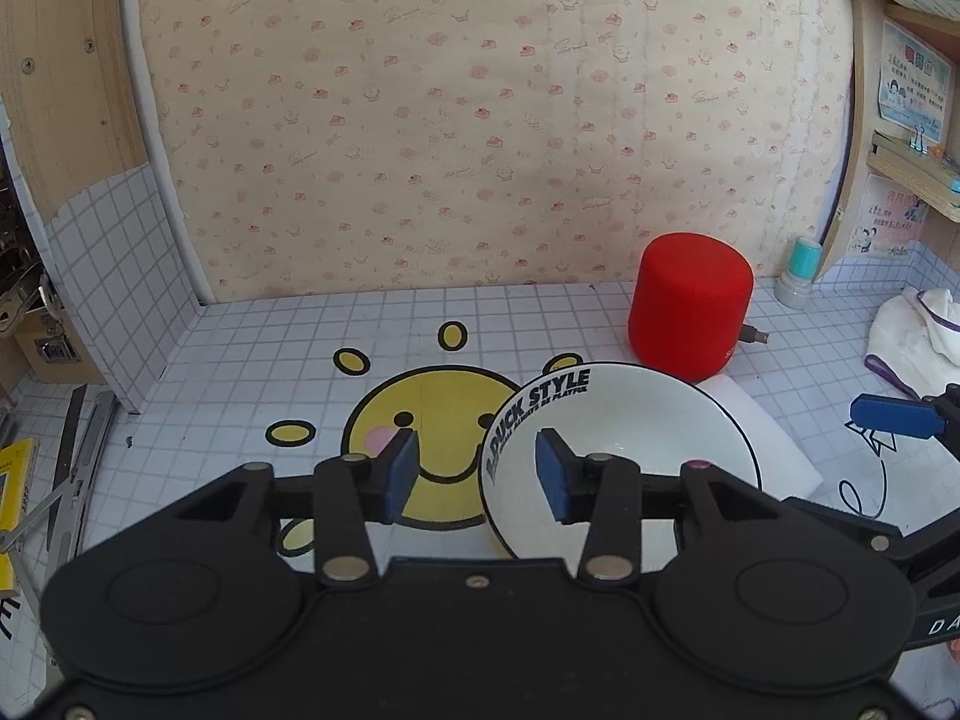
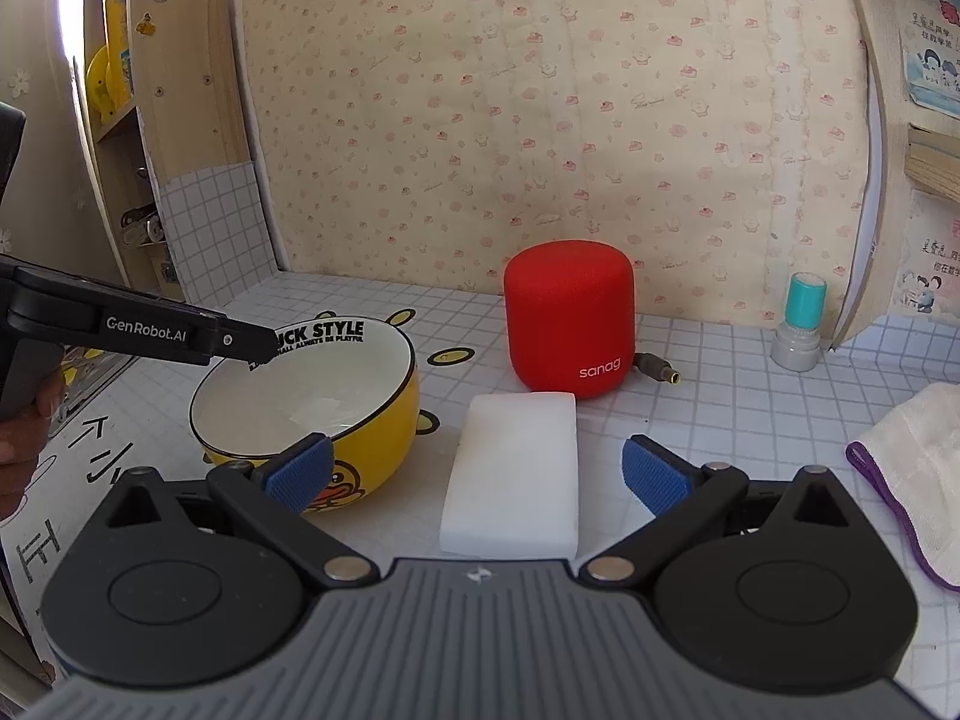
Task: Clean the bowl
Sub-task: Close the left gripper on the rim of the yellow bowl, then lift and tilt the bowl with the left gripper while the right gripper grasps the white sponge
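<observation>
Where it stands, bowl (image 2: 306,408): upright, mouth up, round, lower left on worktop (image 2: 750,396).
Left gripper (image 1: 477,468): jaws released, straddling the near rim.
Right gripper (image 2: 474,471): jaws released, astride white sponge (image 2: 513,468), bowl left.

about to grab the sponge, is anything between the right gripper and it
Nothing visible. The white sponge lies flat directly ahead of the open right gripper, between its fingers. The bowl sits off to its left, the red speaker behind it.
</observation>
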